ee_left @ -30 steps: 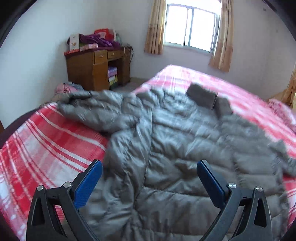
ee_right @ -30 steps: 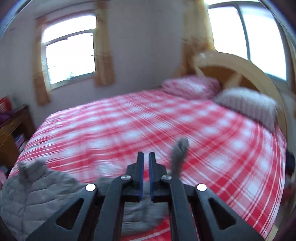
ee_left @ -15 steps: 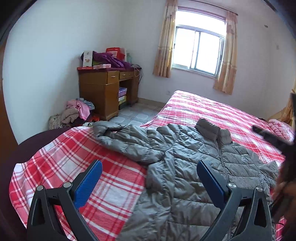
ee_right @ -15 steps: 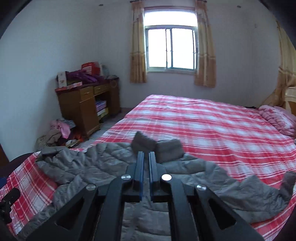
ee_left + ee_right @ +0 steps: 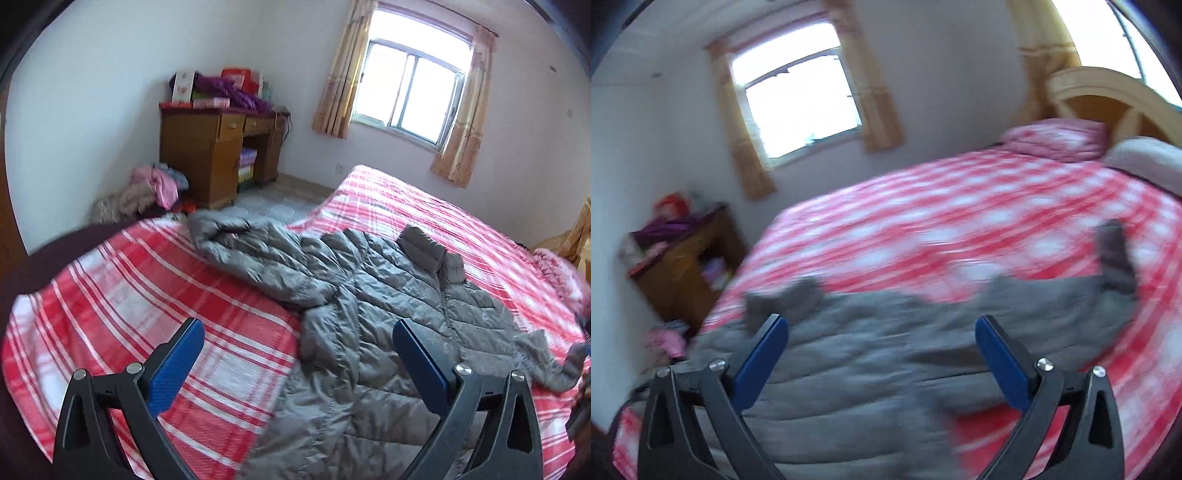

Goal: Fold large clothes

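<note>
A grey quilted jacket (image 5: 373, 314) lies spread front up on the red plaid bed (image 5: 147, 306), collar toward the window, one sleeve stretched left toward the bed's edge. My left gripper (image 5: 297, 332) hovers open above the jacket's lower left side, nothing between its blue pads. The right wrist view is blurred: the same grey jacket (image 5: 886, 354) lies below my right gripper (image 5: 881, 330), whose jaws are opening wide, with nothing between them. The jacket's other sleeve (image 5: 1115, 254) lies out to the right on the bed (image 5: 960, 221).
A wooden desk (image 5: 218, 151) piled with boxes and purple cloth stands by the far wall. Loose clothes (image 5: 147, 188) lie on the floor beside it. Pillows (image 5: 1060, 140) and a wooden headboard (image 5: 1108, 99) are at the bed's head. Two curtained windows.
My right gripper was shut and now stands wide open; it swung right, back toward the bed's head. My left gripper backed away and rose, so more of the bed and jacket shows.
</note>
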Action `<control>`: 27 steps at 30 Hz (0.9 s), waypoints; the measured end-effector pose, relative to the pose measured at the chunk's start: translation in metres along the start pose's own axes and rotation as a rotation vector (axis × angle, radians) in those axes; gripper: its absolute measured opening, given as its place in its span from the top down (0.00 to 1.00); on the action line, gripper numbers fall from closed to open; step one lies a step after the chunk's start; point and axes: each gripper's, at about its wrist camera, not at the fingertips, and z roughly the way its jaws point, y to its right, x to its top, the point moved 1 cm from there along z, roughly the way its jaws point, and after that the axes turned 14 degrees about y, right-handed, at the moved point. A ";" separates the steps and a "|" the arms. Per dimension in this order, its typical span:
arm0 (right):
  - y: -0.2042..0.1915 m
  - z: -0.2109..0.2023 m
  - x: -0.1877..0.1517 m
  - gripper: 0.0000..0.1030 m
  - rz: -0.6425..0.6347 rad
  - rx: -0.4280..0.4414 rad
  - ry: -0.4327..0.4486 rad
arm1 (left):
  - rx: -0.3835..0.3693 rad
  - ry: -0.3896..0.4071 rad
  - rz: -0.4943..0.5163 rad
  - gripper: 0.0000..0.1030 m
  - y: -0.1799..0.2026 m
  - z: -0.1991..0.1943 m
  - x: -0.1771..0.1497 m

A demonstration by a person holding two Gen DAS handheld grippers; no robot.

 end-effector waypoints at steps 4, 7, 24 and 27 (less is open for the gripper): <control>0.102 0.014 0.024 0.00 -0.078 -0.315 0.044 | 0.012 -0.038 -0.020 0.01 0.015 0.007 -0.006; 0.147 0.031 0.036 0.00 -0.128 -0.438 0.033 | 0.018 -0.038 0.006 0.01 0.031 0.004 -0.004; 0.120 0.016 0.070 0.93 -0.036 -0.066 -0.038 | 0.030 -0.013 0.024 0.01 0.034 -0.015 0.004; 0.031 -0.020 0.090 0.93 -0.088 0.132 0.026 | 0.033 0.003 0.013 0.01 0.024 -0.022 0.005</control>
